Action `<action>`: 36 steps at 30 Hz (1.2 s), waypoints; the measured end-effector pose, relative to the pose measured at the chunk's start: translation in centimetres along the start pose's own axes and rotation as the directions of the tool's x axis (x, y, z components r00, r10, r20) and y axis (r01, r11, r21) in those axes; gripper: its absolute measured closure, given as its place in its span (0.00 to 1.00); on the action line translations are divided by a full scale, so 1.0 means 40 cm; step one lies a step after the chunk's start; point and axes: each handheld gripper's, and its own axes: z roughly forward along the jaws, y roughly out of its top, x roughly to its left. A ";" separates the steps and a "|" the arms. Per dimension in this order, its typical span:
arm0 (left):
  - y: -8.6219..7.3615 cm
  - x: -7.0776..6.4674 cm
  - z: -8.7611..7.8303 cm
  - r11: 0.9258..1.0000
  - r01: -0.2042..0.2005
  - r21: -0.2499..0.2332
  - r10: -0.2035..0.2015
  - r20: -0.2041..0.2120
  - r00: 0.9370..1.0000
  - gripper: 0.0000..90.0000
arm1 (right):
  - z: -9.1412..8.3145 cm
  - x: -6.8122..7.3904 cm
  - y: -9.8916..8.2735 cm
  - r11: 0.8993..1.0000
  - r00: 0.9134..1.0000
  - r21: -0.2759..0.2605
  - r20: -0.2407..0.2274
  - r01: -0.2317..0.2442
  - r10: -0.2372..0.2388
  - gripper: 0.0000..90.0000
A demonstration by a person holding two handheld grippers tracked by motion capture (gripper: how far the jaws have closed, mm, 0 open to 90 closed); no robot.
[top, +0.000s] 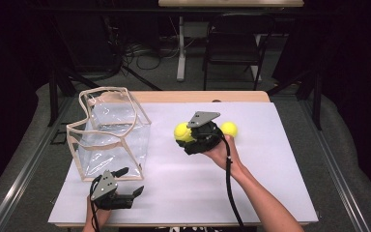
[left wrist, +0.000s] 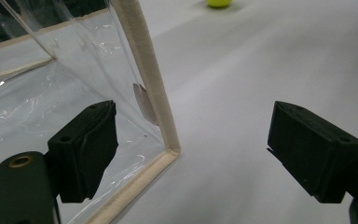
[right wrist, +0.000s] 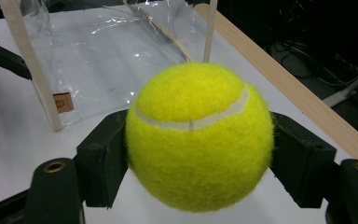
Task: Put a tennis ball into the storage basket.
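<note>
Risk: tennis ball (right wrist: 198,135), pinched between right gripper (right wrist: 200,154) fingers, could squirt out; left gripper (left wrist: 191,144) fingers spread beside bag (left wrist: 144,79).

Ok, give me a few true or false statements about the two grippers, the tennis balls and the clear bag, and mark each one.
1. The right gripper is clamped on a tennis ball. True.
2. The left gripper holds the clear bag. False: its jaws stand open with nothing between them, beside the bag's corner.
3. A second tennis ball lies on the table. True.
4. A ball is already inside the bag. False: nothing lies in the bag.
5. The bag lies flat. False: it stands upright, mouth open.
</note>
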 end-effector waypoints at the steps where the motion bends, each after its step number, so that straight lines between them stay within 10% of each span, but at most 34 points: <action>1: 0.000 0.000 0.000 1.000 0.001 -0.001 -0.001 -0.002 1.000 0.18 | 0.001 -0.001 0.002 1.000 1.000 -0.001 -0.002 0.004 -0.004 0.29; 36: -0.001 0.001 0.000 1.000 0.002 0.001 -0.002 0.000 1.000 0.18 | 0.040 -0.023 0.067 1.000 1.000 0.021 -0.019 0.022 -0.022 0.29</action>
